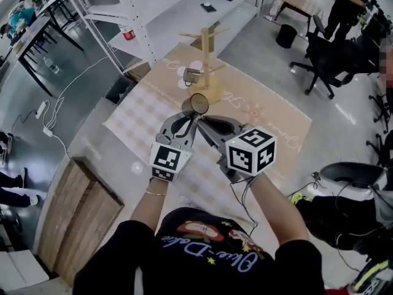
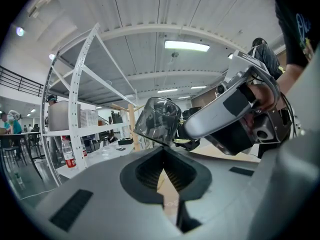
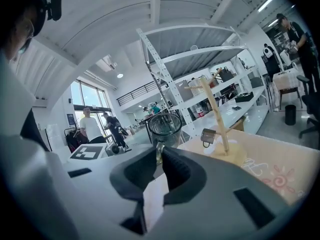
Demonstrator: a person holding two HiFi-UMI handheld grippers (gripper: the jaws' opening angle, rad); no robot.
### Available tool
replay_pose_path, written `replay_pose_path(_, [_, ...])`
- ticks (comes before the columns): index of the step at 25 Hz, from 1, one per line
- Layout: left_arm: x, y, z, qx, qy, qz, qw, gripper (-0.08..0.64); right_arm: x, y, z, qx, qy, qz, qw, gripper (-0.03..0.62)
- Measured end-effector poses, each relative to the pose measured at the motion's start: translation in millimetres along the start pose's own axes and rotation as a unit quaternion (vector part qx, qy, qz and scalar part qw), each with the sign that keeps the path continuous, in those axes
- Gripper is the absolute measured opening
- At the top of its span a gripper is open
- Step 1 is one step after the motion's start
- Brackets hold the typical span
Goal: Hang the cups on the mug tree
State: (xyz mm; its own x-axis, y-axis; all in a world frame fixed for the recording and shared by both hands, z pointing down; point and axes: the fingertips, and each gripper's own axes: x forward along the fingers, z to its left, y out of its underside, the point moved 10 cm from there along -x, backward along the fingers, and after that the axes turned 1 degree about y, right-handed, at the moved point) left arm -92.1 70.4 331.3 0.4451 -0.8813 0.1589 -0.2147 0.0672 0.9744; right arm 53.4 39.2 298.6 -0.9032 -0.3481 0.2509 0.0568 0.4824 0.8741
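A clear glass cup (image 1: 198, 103) hangs in the air over the beige cloth, held from both sides. My left gripper (image 1: 191, 117) is shut on the cup's thin edge (image 2: 157, 120), its jaws meeting at a point under the glass. The cup's handle (image 3: 159, 151) sits between the jaws of my right gripper (image 1: 204, 120), which is shut on it; the left gripper view shows this gripper (image 2: 183, 134) beside the cup. Beyond stands the wooden mug tree (image 1: 206, 57), with a small metal cup (image 1: 192, 75) hanging on a lower peg. In the right gripper view the tree (image 3: 216, 115) rises just right of the glass.
The table (image 1: 276, 118) carries a beige patterned cloth. White metal shelving (image 1: 144, 17) stands behind it at the far left. A wooden crate (image 1: 86, 220) is at the near left, with cables on the floor. Office chairs (image 1: 325, 60) and people are at the right.
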Motion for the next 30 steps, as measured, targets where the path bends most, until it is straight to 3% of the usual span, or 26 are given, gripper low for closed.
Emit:
replay_pose_path(16, [25.9,1.0,76.7,-0.01,0.006,-0.013,0.9998,0.008,65.0,-36.4,-19.6,0.028,0.003,-0.017,0.999,0.041])
replay_pose_path(30, [45.0,-1.6,115.9,-0.006,0.019,-0.022,0.9996,0.008,97.2,-57.4,-34.4,0.047,0.006,-0.029,0.998,0.041])
